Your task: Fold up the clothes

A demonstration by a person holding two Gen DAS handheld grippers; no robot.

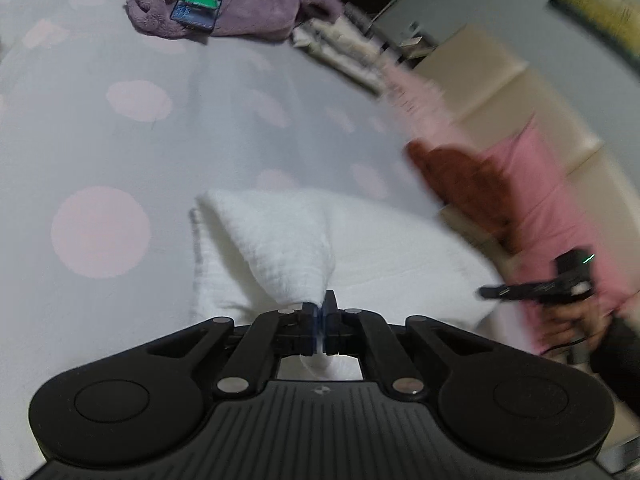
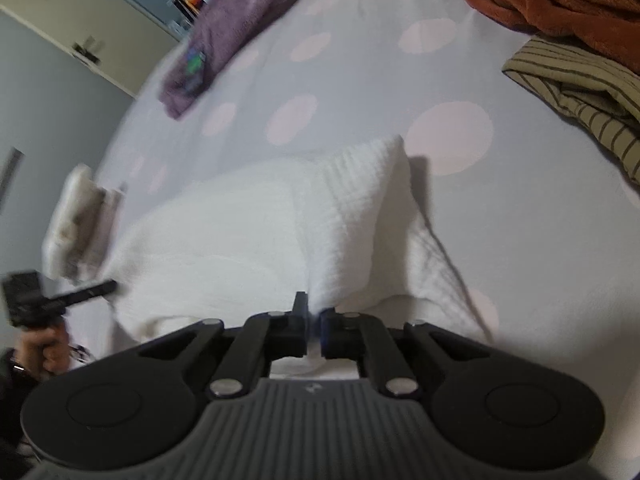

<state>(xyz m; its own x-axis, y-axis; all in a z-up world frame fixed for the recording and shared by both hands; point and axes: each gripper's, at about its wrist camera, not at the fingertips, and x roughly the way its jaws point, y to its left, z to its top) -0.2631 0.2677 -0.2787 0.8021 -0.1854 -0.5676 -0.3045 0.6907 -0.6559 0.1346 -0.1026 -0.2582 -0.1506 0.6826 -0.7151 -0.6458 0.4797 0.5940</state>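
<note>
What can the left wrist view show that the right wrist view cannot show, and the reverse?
Only the left wrist view: a sharp lit phone on the purple blanket, and a pink sleeve.
Only the right wrist view: a striped cloth, a beige folded towel.
Both: the white cloth on the dotted sheet, pinched by the left gripper and right gripper; the orange blanket.

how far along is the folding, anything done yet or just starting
Early on. No neatly folded garment shows in either view. In hand: the left gripper and right gripper are each shut on a near corner of the white textured cloth spread on the dotted bedsheet. Left: the fluffy purple garment, rust-orange fleece and beige striped garment lie crumpled.
</note>
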